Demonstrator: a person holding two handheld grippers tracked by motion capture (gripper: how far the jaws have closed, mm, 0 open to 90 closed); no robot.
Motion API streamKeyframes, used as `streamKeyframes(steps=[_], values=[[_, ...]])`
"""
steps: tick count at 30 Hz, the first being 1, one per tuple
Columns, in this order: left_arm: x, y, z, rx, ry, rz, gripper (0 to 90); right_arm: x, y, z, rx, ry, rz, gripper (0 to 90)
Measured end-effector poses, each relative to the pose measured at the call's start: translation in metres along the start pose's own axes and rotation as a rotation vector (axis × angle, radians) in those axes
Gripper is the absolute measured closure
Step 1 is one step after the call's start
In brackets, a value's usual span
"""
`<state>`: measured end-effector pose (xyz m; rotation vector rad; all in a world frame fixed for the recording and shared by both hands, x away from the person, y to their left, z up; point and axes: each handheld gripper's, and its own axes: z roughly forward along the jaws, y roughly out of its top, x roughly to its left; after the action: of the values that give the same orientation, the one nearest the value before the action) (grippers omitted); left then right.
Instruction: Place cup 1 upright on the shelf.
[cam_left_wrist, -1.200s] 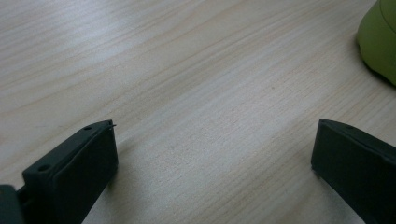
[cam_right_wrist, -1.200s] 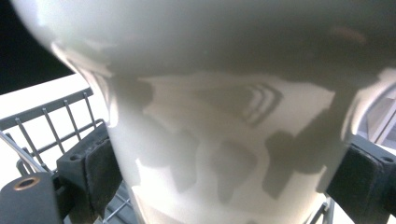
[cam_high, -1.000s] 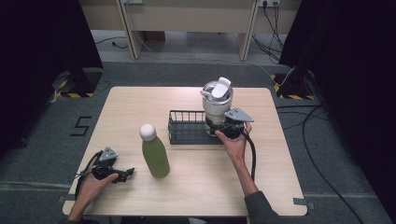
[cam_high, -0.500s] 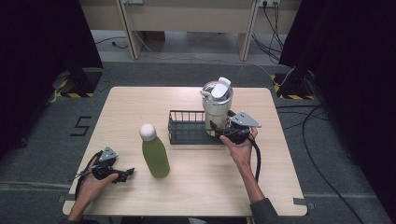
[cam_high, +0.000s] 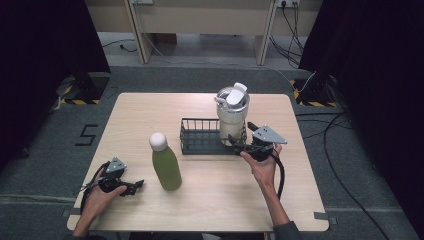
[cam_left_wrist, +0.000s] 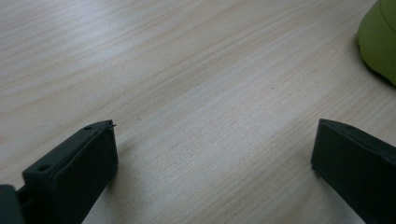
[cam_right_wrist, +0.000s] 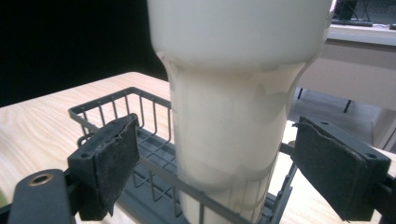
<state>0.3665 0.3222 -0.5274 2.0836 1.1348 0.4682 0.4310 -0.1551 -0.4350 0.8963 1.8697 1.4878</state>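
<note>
A cream tumbler (cam_high: 232, 114) with a flip lid stands in the right end of a black wire basket (cam_high: 199, 138). My right gripper (cam_high: 239, 146) is at the basket's front right corner. In the right gripper view the tumbler (cam_right_wrist: 233, 116) and the basket's rim (cam_right_wrist: 116, 100) lie just beyond the right gripper (cam_right_wrist: 215, 163). Its jaws have just been closing, and they stand apart with no pad pressing on anything. A green bottle (cam_high: 165, 164) with a white cap stands left of centre. My left gripper (cam_high: 134, 187) rests open on the table beside it, and the bottle's base (cam_left_wrist: 380, 37) shows in its view.
The wooden table (cam_high: 150, 115) has bare surface at the back left and along the front. Cables trail on the floor at the right, and desk legs stand beyond the far edge.
My right gripper has drawn back from the tumbler, to the right and toward the table's front. The left gripper, the bottle and the basket have stayed put.
</note>
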Motion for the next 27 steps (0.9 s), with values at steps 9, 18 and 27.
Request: streamKeyframes(steps=[9,18,27], values=[[0.0,0.0,0.0,0.0,0.0,0.0,0.0,0.007,-0.003,-0.013,-0.006,0.018,0.008,14.9],[0.0,0.0,0.0,0.0,0.001,0.001,0.0,0.011,-0.005,-0.02,0.006,0.025,-0.009,15.0],[0.0,0.0,0.0,0.0,0.001,0.002,0.0,0.018,-0.008,-0.028,0.024,0.033,-0.024,15.3]])
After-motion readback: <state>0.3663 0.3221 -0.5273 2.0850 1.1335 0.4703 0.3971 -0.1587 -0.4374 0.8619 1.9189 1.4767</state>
